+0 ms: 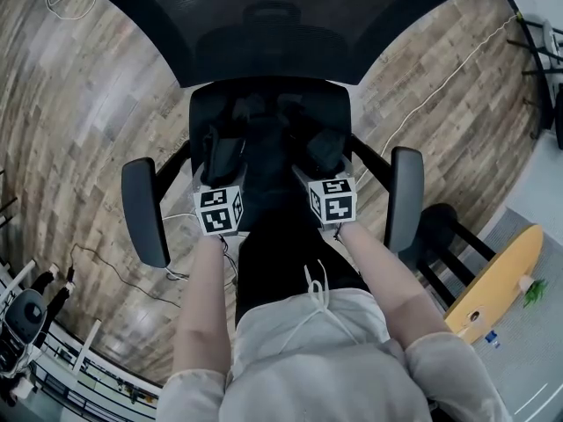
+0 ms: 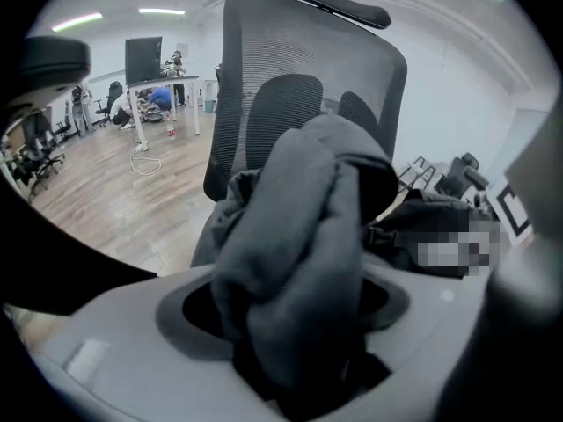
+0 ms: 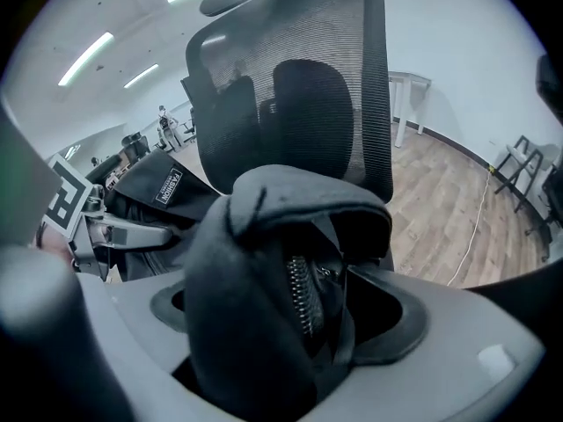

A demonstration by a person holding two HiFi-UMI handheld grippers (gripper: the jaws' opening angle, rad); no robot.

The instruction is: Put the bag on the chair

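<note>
A black bag (image 1: 264, 143) lies on the seat (image 1: 199, 112) of a black office chair, under its mesh backrest (image 1: 281, 25). My left gripper (image 1: 227, 149) is at the bag's left side and my right gripper (image 1: 324, 146) at its right side, both over the seat. In the left gripper view a bunched fold of the bag (image 2: 299, 236) stands loose between the wide-set jaws of the left gripper (image 2: 299, 332). In the right gripper view a fold of the bag (image 3: 264, 262) with a zipper (image 3: 303, 293) sits slack between the spread jaws of the right gripper (image 3: 281, 350). Neither gripper's pads can be seen.
The chair's armrests (image 1: 145, 209) (image 1: 405, 196) flank my grippers. A white cable (image 1: 440, 86) runs over the wood floor at the right. A yellow wooden board (image 1: 497, 280) and a black stool (image 1: 440, 227) stand at the lower right. Desks (image 2: 158, 77) stand far off.
</note>
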